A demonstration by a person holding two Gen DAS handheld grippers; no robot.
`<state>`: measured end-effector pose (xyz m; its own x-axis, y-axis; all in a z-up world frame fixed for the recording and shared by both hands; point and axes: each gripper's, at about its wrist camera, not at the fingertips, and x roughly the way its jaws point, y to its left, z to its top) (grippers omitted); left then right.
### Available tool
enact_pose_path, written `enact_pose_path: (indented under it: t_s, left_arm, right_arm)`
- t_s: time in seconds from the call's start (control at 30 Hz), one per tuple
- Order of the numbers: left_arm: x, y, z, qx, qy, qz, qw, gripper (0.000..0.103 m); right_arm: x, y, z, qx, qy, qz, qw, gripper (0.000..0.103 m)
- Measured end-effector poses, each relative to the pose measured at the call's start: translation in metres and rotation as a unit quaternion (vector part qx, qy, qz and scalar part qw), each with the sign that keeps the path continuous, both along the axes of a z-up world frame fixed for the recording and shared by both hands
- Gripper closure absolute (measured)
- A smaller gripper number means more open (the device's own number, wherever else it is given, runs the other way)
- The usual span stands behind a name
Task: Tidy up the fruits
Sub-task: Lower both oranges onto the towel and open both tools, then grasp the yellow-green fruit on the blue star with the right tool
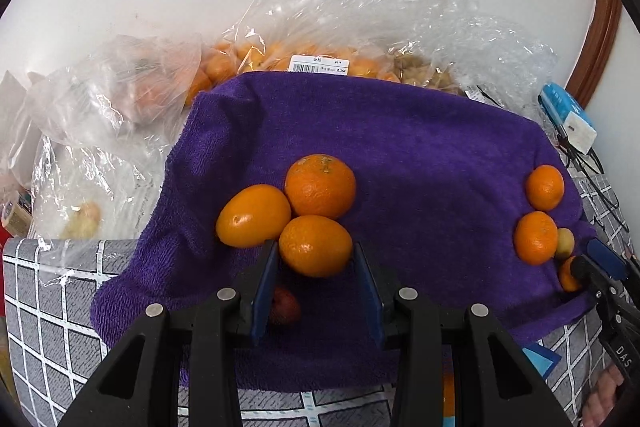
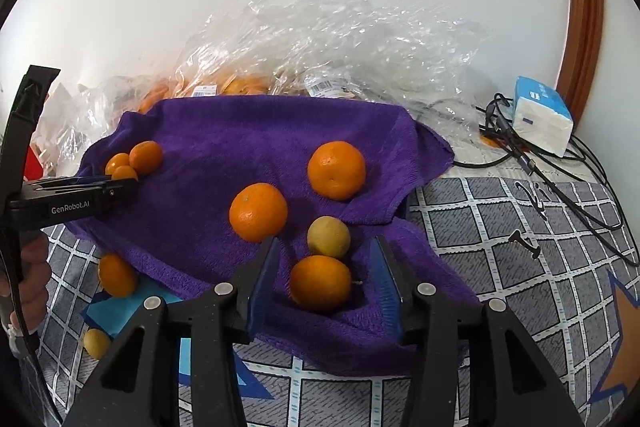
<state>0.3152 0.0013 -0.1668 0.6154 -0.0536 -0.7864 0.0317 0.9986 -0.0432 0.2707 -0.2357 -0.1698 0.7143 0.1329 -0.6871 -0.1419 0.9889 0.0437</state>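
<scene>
"GenRobot.AI" on left hand-held gripper [image 2: 120,187]; "0.364" on bag label [image 1: 319,64].

A grey cloth with a white grid pattern [image 2: 500,227] covers the supporting surface. On it lie a rumpled purple towel [image 2: 248,131], crinkled clear plastic bags [image 2: 340,39] along the wall, a blue-and-white tissue pack [image 2: 542,121] and black cables [image 2: 560,179]. Off the towel's near-left edge, an orange fruit [image 2: 117,275], a small yellow fruit [image 2: 96,343] and blue paper [image 2: 116,311] rest on the cloth.
</scene>
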Motion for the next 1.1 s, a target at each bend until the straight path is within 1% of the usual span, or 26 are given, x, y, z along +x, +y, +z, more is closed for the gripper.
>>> enact_pose_path:
  t_s: [0.2, 0.3, 0.37, 0.47, 0.6, 0.63, 0.7, 0.77, 0.87, 0.97, 1.1]
  left_arm:
    - [-0.004, -0.001, 0.005, -0.002, 0.005, -0.012, 0.9999, 0.065]
    - [-0.014, 0.001, 0.018, 0.0, -0.006, -0.028, 0.9996, 0.06]
    - [-0.024, 0.006, 0.028, 0.001, -0.022, -0.023, 0.9995, 0.055]
    - [-0.035, 0.019, 0.034, -0.009, -0.025, -0.012, 0.9996, 0.055]
    - [-0.055, 0.041, 0.037, -0.045, -0.046, 0.007, 0.9979, 0.055]
    - [-0.064, 0.046, 0.038, -0.049, -0.057, 0.009, 0.9971, 0.055]
    - [-0.074, 0.053, 0.039, -0.043, -0.071, 0.013, 0.9965, 0.055]
    - [-0.085, 0.058, 0.038, -0.038, -0.076, 0.012, 0.9963, 0.055]
    - [-0.097, 0.066, 0.032, -0.025, -0.073, 0.008, 0.997, 0.055]
    - [-0.108, 0.076, 0.023, -0.02, -0.062, 0.007, 0.9979, 0.055]
    - [-0.124, 0.093, 0.01, -0.016, -0.056, 0.016, 0.9982, 0.055]
  right_arm:
    - [-0.004, 0.003, 0.001, -0.014, -0.014, -0.001, 1.0, 0.056]
    - [-0.009, 0.003, 0.005, -0.008, -0.026, 0.003, 1.0, 0.056]
    - [-0.009, 0.001, 0.008, -0.011, -0.027, -0.012, 1.0, 0.056]
    - [-0.012, -0.002, 0.018, -0.015, -0.024, -0.029, 0.999, 0.056]
    - [-0.031, 0.001, 0.04, -0.044, -0.047, -0.046, 0.997, 0.056]
    - [-0.035, 0.003, 0.044, -0.047, -0.052, -0.048, 0.996, 0.056]
    - [-0.046, 0.006, 0.05, -0.046, -0.054, -0.056, 0.996, 0.056]
    - [-0.051, 0.01, 0.051, -0.045, -0.05, -0.063, 0.996, 0.056]
    - [-0.059, 0.017, 0.046, -0.033, -0.026, -0.065, 0.997, 0.056]
    - [-0.065, 0.024, 0.036, -0.01, 0.001, -0.056, 0.998, 0.056]
    - [-0.072, 0.039, 0.024, 0.021, 0.024, -0.034, 0.999, 0.056]
